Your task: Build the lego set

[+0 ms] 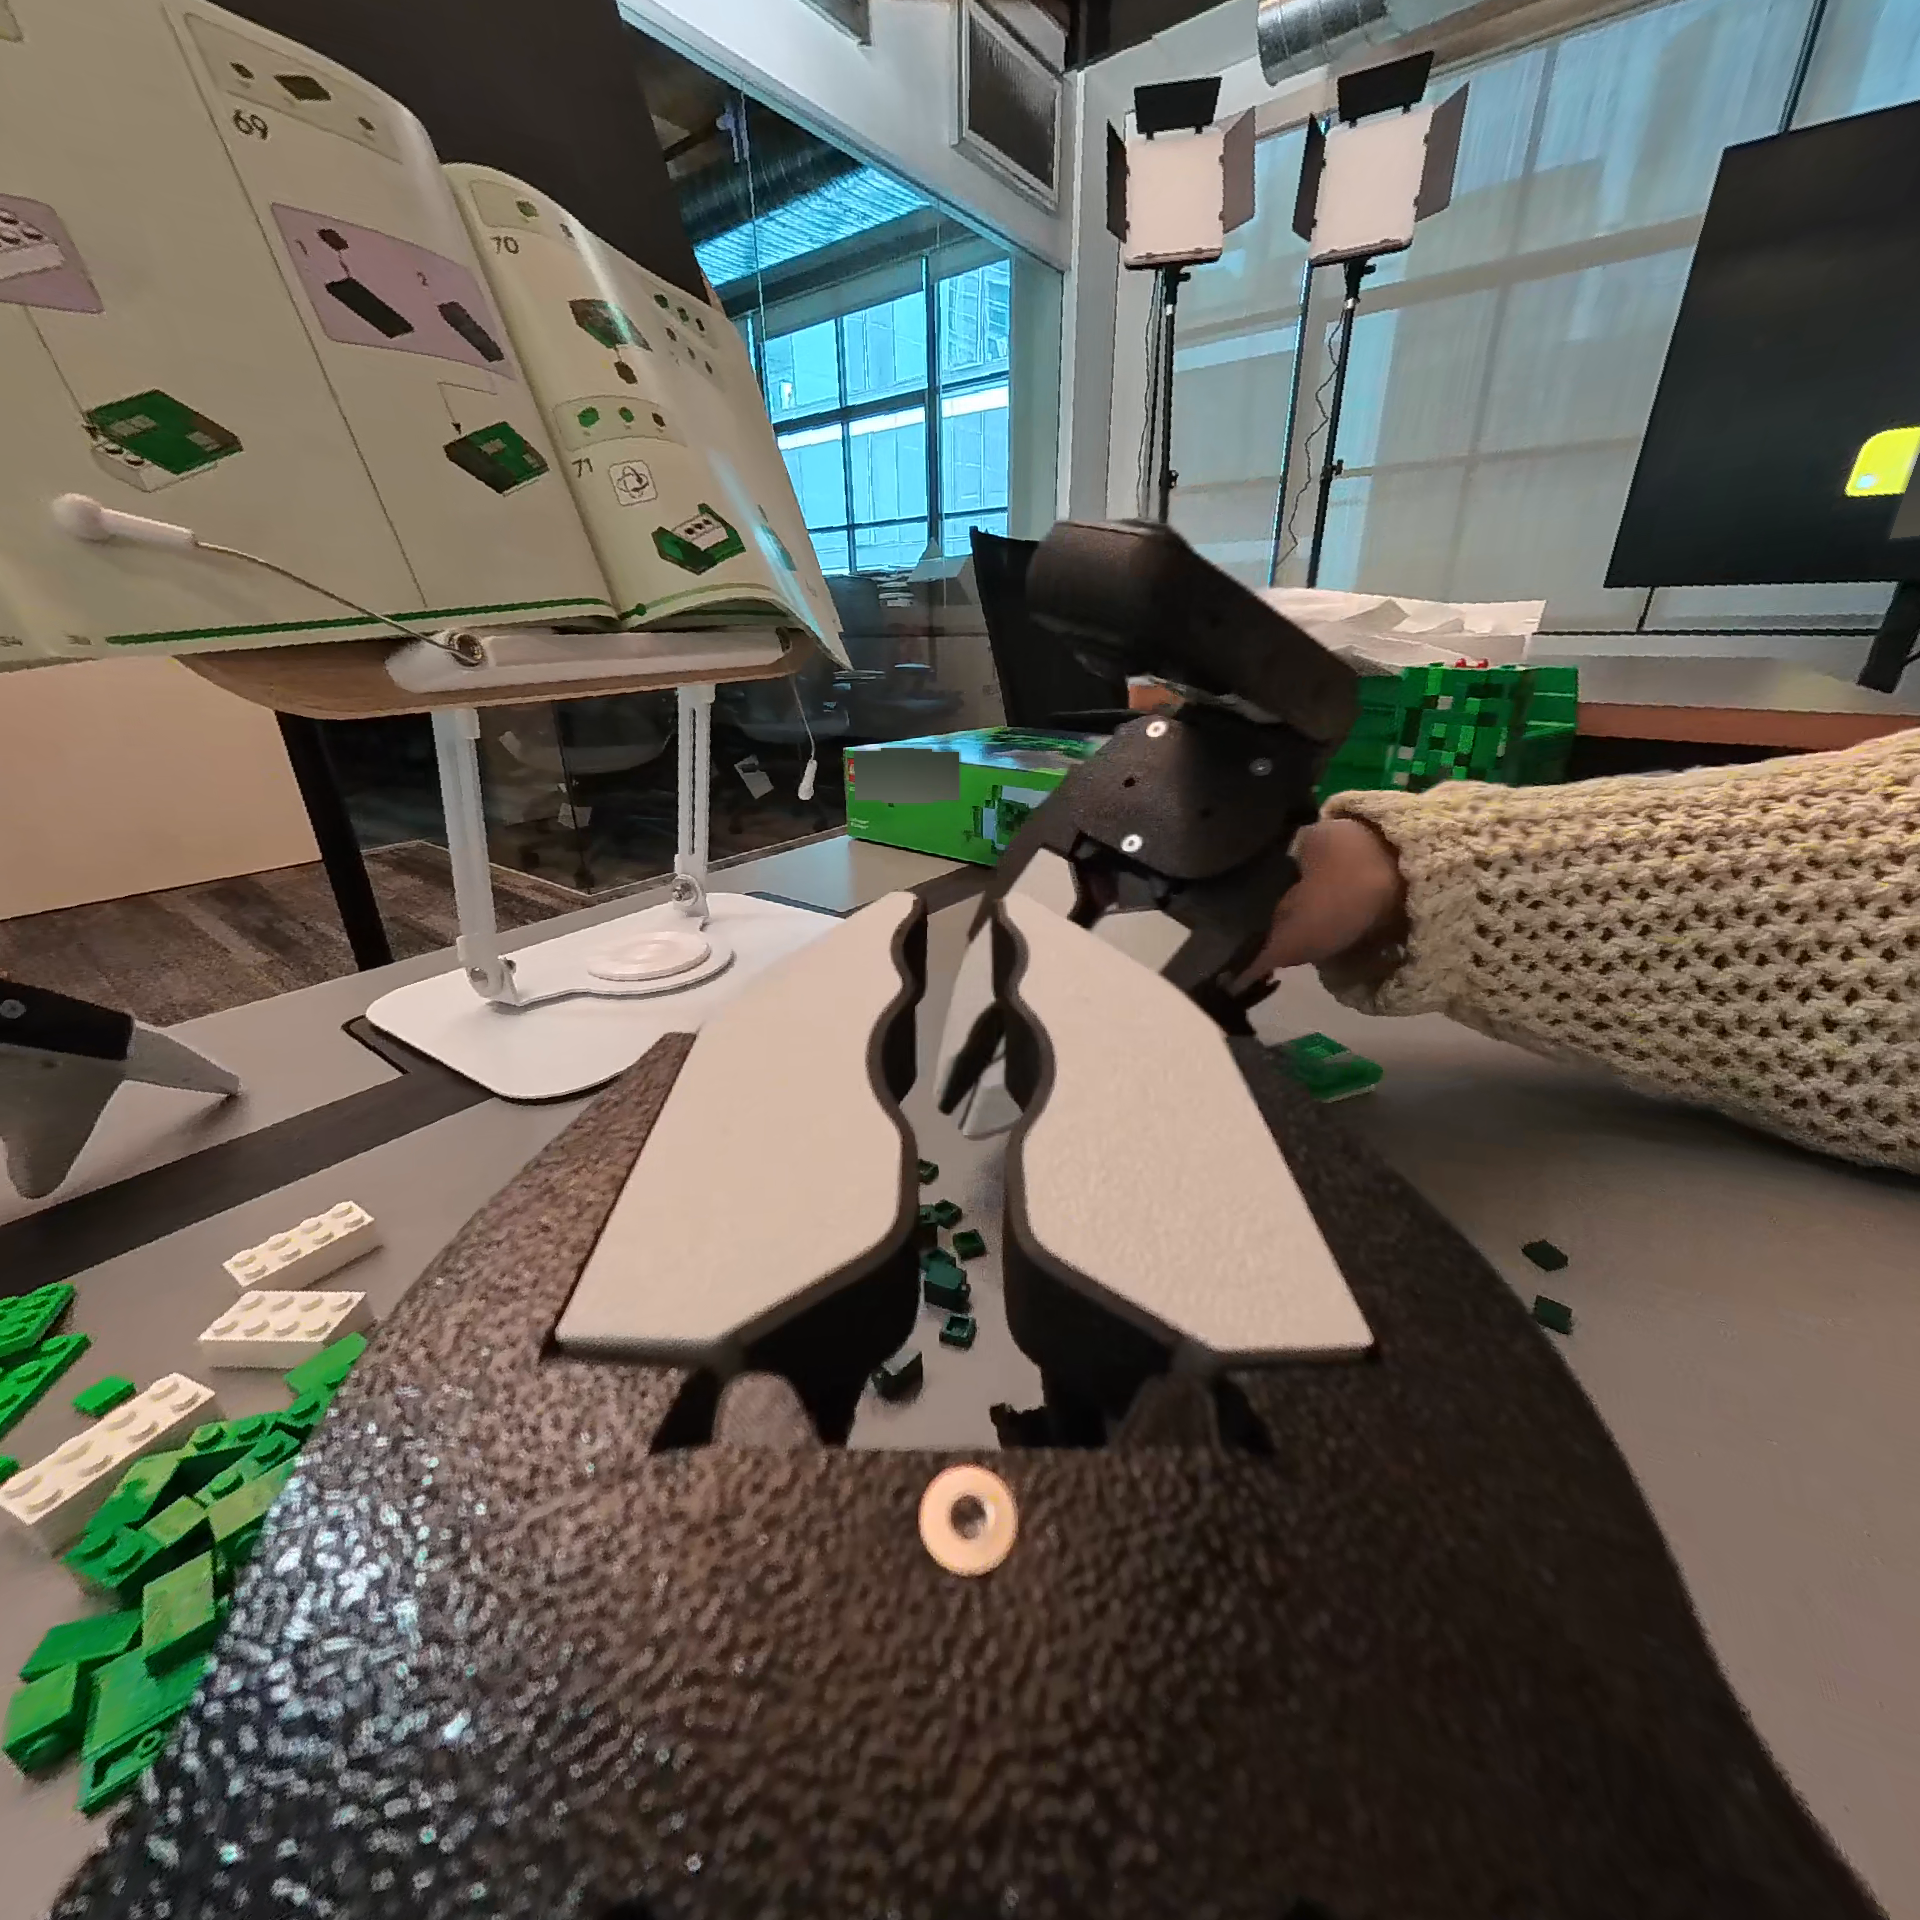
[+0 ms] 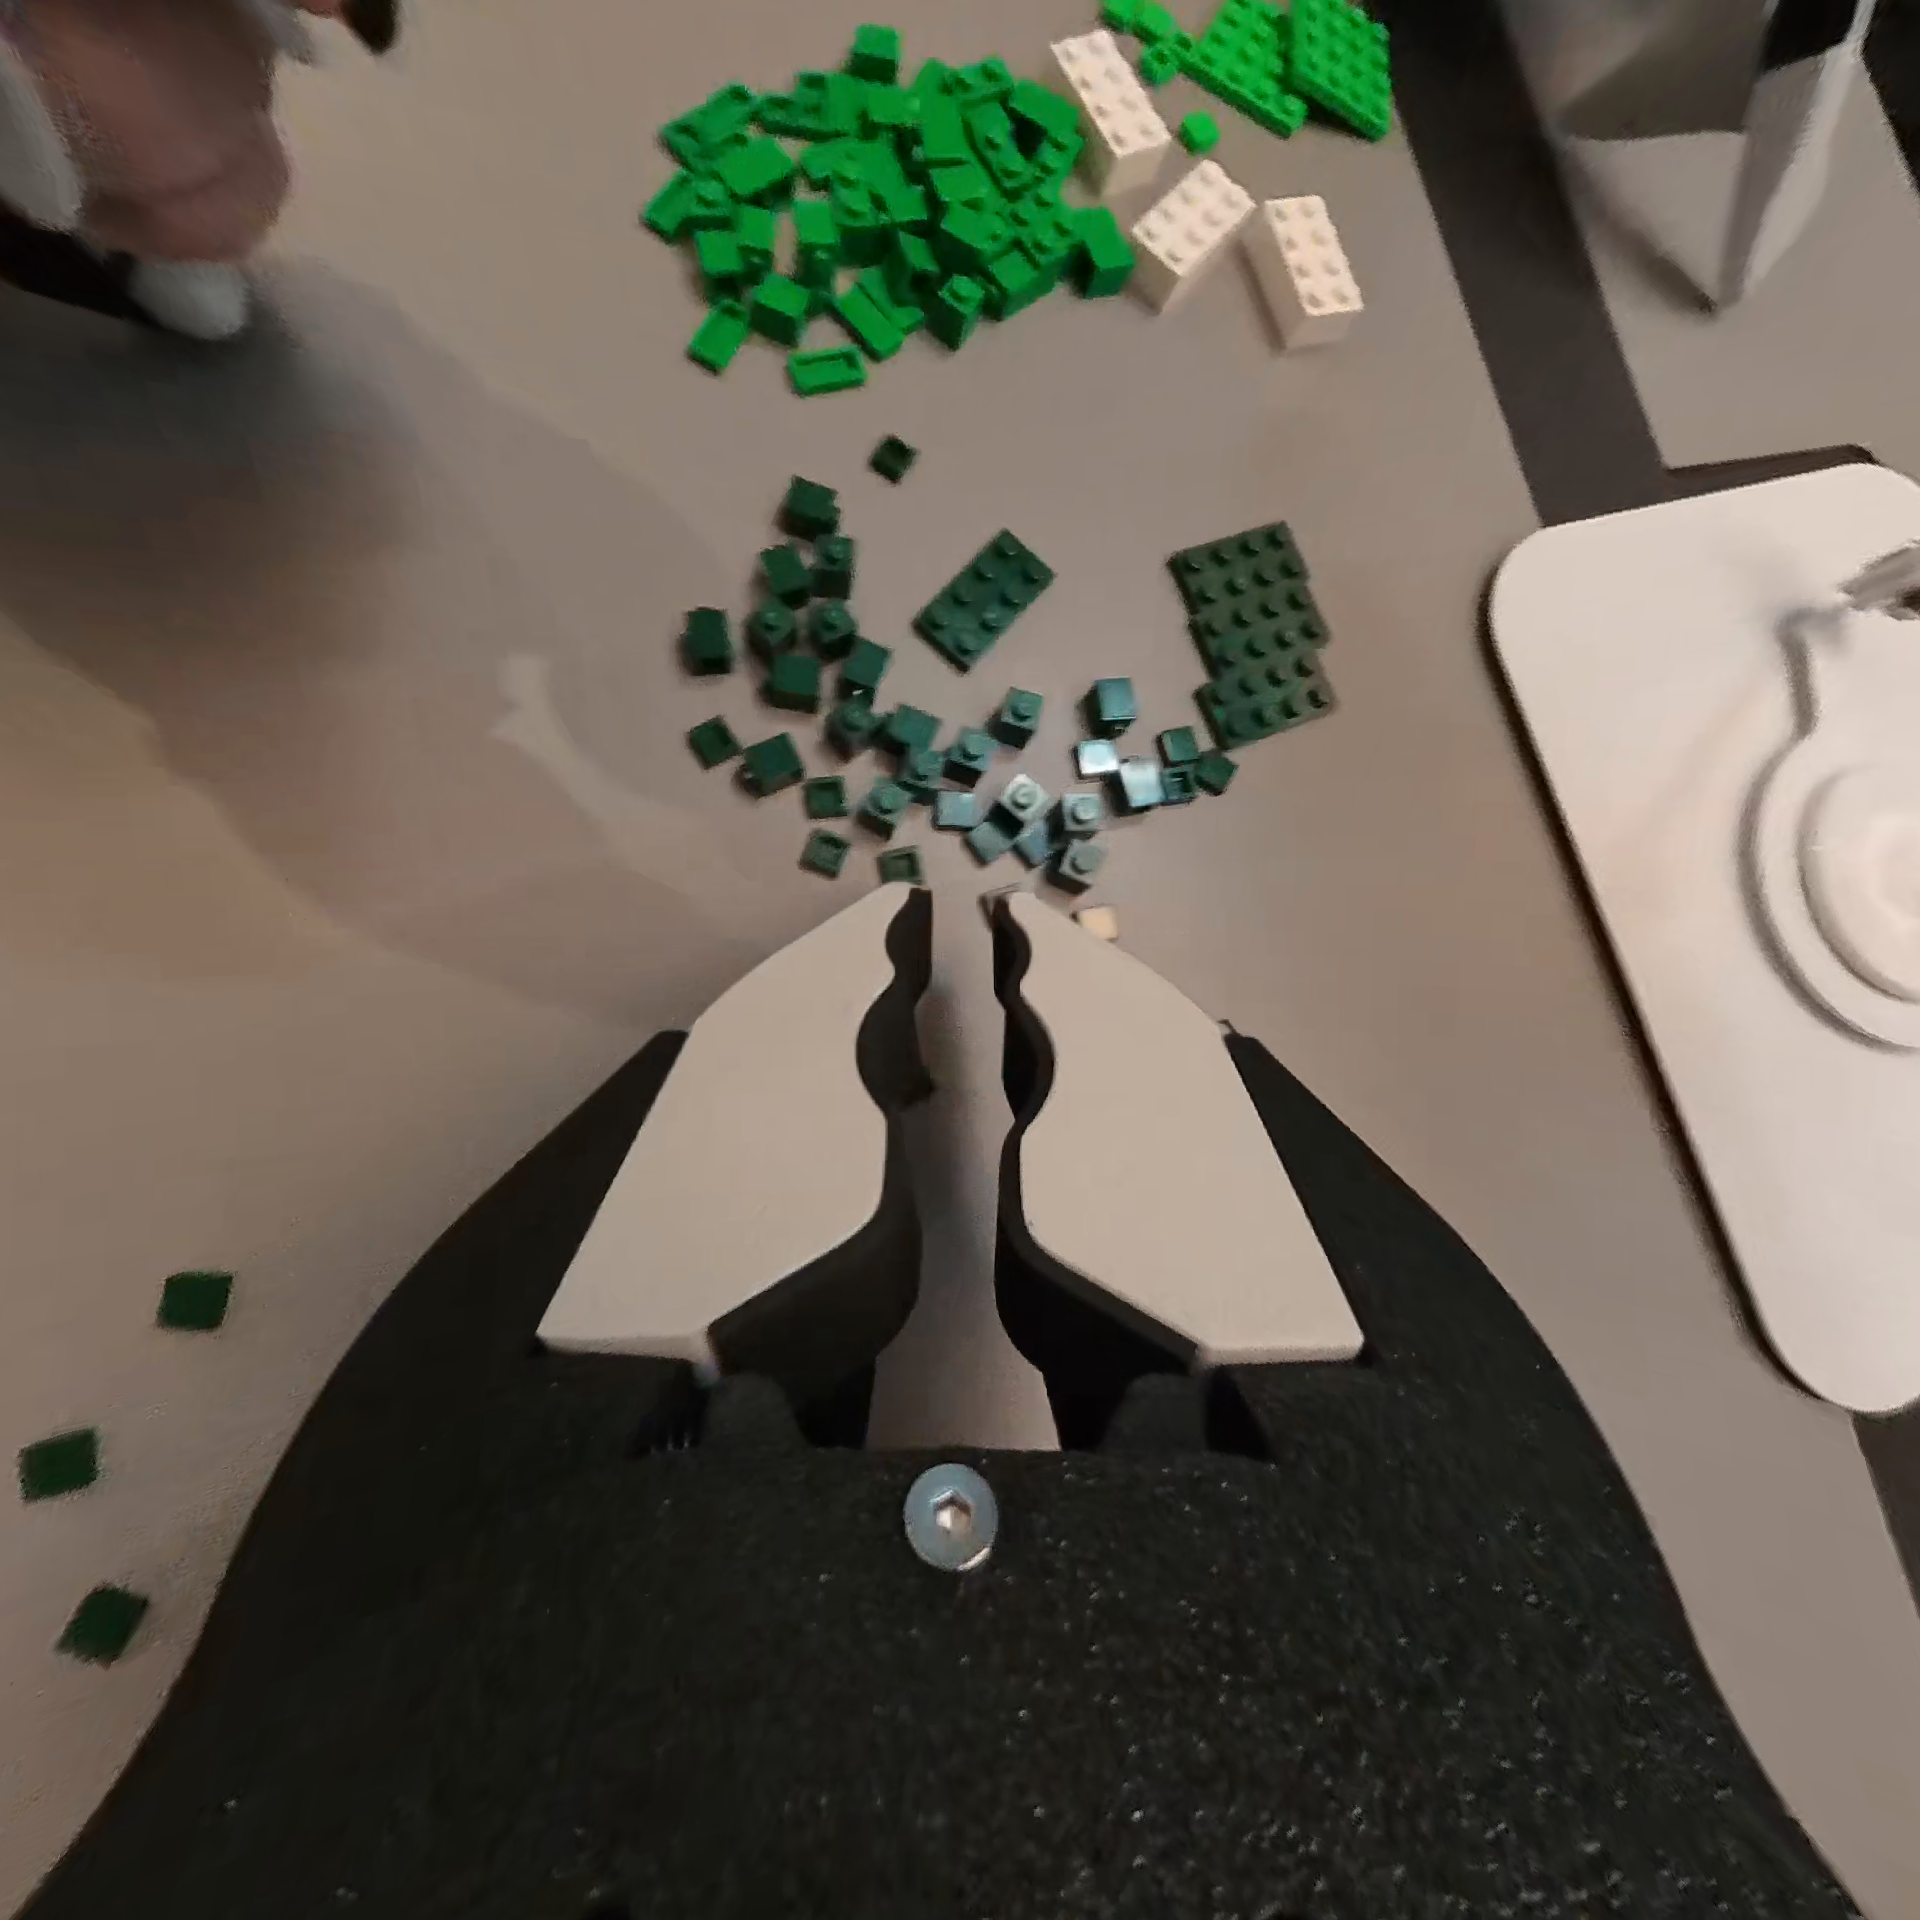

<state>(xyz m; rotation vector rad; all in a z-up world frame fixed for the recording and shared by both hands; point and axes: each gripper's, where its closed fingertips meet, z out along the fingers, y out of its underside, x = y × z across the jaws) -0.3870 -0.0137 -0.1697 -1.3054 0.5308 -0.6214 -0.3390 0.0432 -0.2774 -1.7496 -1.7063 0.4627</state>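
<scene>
My left gripper (image 1: pixel 958 920) is held above the table, its grey fingers a narrow gap apart with nothing between them. Below it lie several small dark green pieces (image 1: pixel 945 1273). My right gripper (image 1: pixel 971 1091), held by a hand in a knit sleeve, points down at these pieces. In the right wrist view my right gripper (image 2: pixel 961 904) is slightly open and empty, its tips at the near edge of the small dark green pieces (image 2: pixel 894 727). Two dark green plates (image 2: pixel 984 597) (image 2: pixel 1252 634) lie beyond. The left gripper shows blurred at top left (image 2: pixel 187 291).
A bright green brick pile (image 2: pixel 883 208) (image 1: pixel 135 1558) and white bricks (image 2: pixel 1195 229) (image 1: pixel 286 1325) lie on the grey table. An instruction booklet (image 1: pixel 312 364) stands on a white stand (image 1: pixel 582 997) (image 2: pixel 1714 883). A green box (image 1: pixel 966 790) and a built green model (image 1: pixel 1455 727) stand behind. The tips of one gripper are about 12 cm away from the tips of the other.
</scene>
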